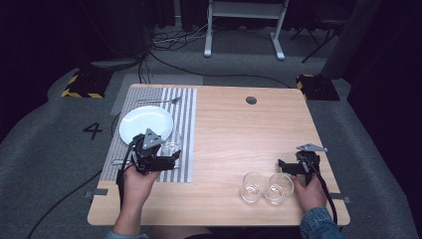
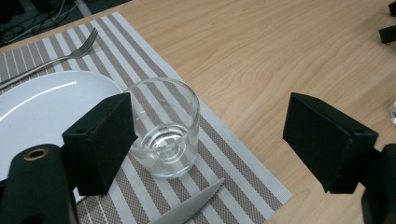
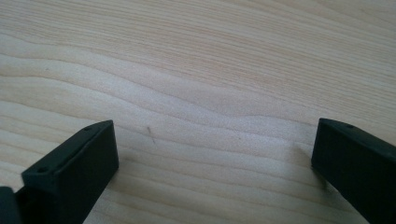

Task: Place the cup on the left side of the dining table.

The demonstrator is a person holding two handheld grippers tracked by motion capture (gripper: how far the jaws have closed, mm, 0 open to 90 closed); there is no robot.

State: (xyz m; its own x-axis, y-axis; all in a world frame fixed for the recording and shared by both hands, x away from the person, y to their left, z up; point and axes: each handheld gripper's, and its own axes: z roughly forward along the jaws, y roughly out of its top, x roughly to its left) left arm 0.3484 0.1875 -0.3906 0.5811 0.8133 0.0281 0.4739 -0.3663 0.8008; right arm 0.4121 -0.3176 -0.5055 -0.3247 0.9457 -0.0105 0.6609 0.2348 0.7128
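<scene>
Glass [image 2: 164, 132] on the striped mat, just beside the wide-open fingers of the left gripper [image 2: 224, 140].

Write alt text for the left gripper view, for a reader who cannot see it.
The open left gripper hangs over a clear glass standing on a striped placemat, with its jaws wide apart. A white plate lies left of the glass, a fork beyond it, and a knife tip in front.

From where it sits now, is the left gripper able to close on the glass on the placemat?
Probably yes. The left gripper is open, and the glass stands upright beside its left finger, with nothing between. The plate and knife tip lie close, so a small shift should centre it.
</scene>
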